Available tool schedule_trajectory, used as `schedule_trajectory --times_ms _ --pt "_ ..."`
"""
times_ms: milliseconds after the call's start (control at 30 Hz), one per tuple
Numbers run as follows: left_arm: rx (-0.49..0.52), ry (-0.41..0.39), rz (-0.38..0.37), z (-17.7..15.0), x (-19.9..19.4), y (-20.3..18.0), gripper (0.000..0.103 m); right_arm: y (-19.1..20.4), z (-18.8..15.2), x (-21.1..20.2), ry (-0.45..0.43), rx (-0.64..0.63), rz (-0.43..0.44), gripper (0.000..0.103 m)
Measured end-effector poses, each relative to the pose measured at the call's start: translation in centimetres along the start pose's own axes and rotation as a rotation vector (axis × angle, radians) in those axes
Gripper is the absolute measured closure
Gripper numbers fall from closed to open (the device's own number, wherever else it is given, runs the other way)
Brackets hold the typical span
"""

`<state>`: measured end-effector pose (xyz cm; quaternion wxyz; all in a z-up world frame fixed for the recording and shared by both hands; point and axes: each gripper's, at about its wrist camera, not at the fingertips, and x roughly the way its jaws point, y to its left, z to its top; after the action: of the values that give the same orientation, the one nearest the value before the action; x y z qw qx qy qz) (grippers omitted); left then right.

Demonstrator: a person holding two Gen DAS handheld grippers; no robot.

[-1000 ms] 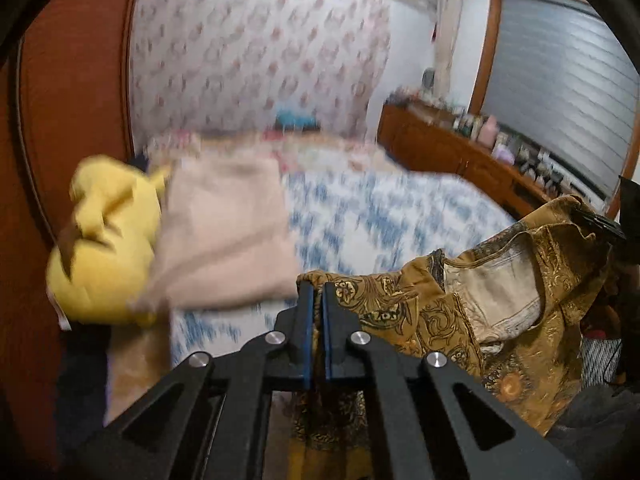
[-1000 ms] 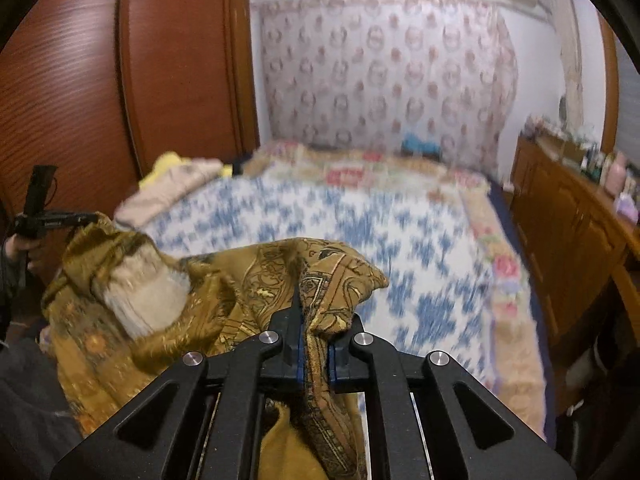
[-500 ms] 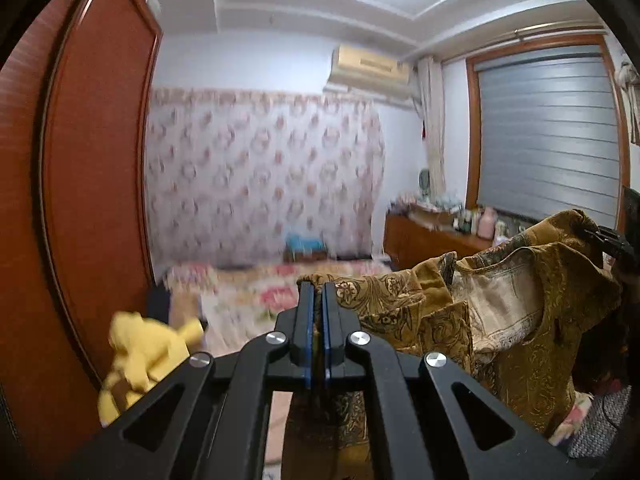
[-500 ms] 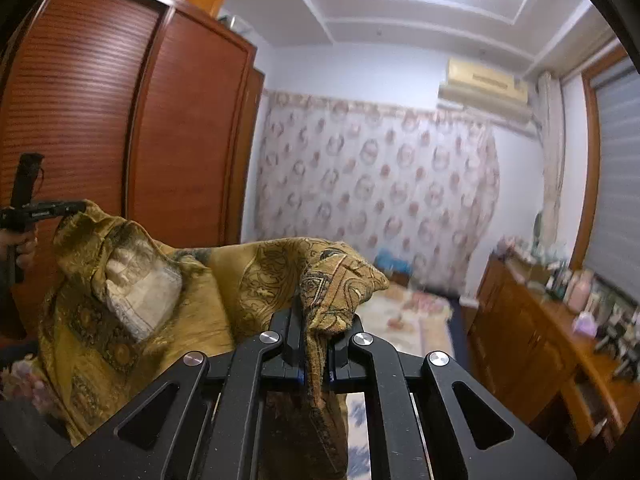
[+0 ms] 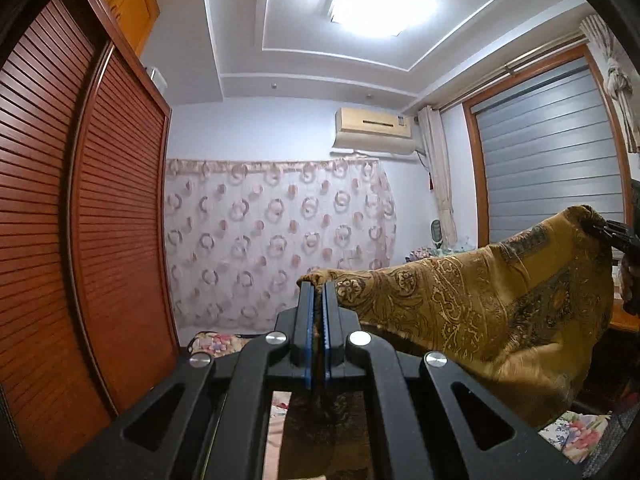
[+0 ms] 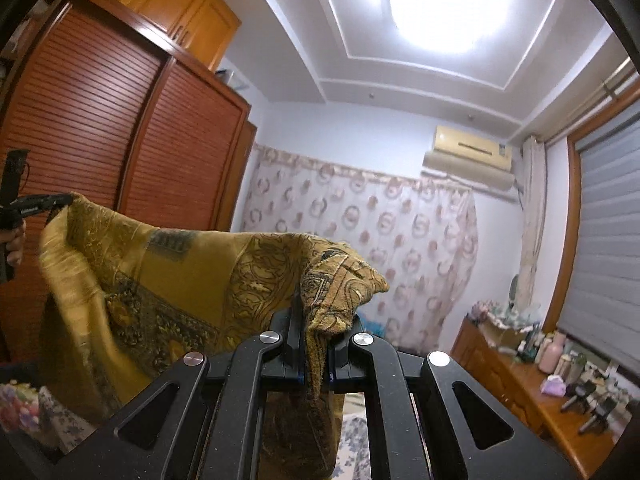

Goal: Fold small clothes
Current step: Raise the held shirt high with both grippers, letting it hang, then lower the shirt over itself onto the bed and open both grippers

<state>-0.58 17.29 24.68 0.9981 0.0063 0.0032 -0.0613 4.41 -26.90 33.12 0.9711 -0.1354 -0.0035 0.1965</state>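
A mustard-gold patterned garment (image 5: 480, 304) hangs stretched in the air between both grippers. My left gripper (image 5: 316, 286) is shut on one top corner of it, the cloth pinched between its blue pads. In the right wrist view the same garment (image 6: 160, 280) spreads leftward, and my right gripper (image 6: 314, 320) is shut on a bunched corner that drapes over its fingers. Each gripper shows at the far edge of the other's view, the left gripper (image 6: 60, 200) held by a hand, the right gripper (image 5: 612, 232) at the cloth's far corner. The lower part of the garment hangs below, out of sight.
Louvred wooden wardrobe doors (image 5: 100, 220) stand close on the left. A patterned curtain (image 5: 276, 240) covers the far wall, with an air conditioner (image 5: 374, 130) above. A wooden dresser (image 6: 540, 396) crowded with bottles runs along the right under a shuttered window (image 5: 552, 160). Floral bedding (image 5: 218, 342) lies below.
Both grippers have risen with the garment and tilted up to level; the bed, plush toy and beige cloth dropped out of view. The garment now hangs more spread between them.
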Motion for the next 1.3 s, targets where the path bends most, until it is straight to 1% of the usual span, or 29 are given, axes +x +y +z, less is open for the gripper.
schedule_trajectory --times_ms 167,333,433,567,633,700,833,900,1000,1033,1167,1300 --pt "0.001 -0.029 -0.009 -0.2 -1.3 -0.1 0.102 0.9 -0.1 -1.6 -0.008 -0.025 0.007 0.099" --pt "-0.008 -0.056 -0.021 0.1 -3.2 0.1 0.102 0.7 -0.2 -2.3 -0.012 -0.018 0.020 0.099" --pt "-0.005 -0.050 -0.013 0.5 -2.3 0.0 0.102 0.1 -0.1 -1.8 -0.004 -0.013 0.017 0.099" --pt "-0.001 0.013 0.004 -1.3 1.7 0.0 0.102 -0.6 -1.4 0.8 0.041 -0.005 0.017 0.099" --pt "-0.006 0.071 0.010 -3.4 5.3 0.0 0.102 -1.2 -3.3 3.5 0.090 0.008 0.025 0.099" --pt "-0.007 0.123 0.012 -5.7 8.4 -0.2 0.102 -1.8 -6.2 6.7 0.148 0.028 0.042 0.099" --pt "-0.022 0.269 0.013 -11.8 15.6 -0.1 0.102 -2.7 -13.5 13.1 0.281 0.071 0.064 0.099" --pt "-0.028 0.354 0.016 -15.2 19.5 0.0 0.102 -3.2 -17.5 16.7 0.366 0.099 0.068 0.099" --pt "-0.037 0.439 0.022 -18.8 23.7 -0.2 0.102 -3.5 -23.0 22.0 0.483 0.112 0.061 0.099" --pt "-0.041 0.466 0.024 -20.0 25.3 -0.2 0.102 -3.5 -24.2 23.3 0.510 0.115 0.059 0.099" --pt "-0.042 0.534 0.029 -23.0 28.5 -1.1 0.102 -4.0 -29.1 28.9 0.611 0.141 0.060 0.099" --pt "-0.040 0.584 0.032 -24.4 30.9 -1.2 0.102 -4.3 -31.4 31.9 0.664 0.165 0.063 0.098"
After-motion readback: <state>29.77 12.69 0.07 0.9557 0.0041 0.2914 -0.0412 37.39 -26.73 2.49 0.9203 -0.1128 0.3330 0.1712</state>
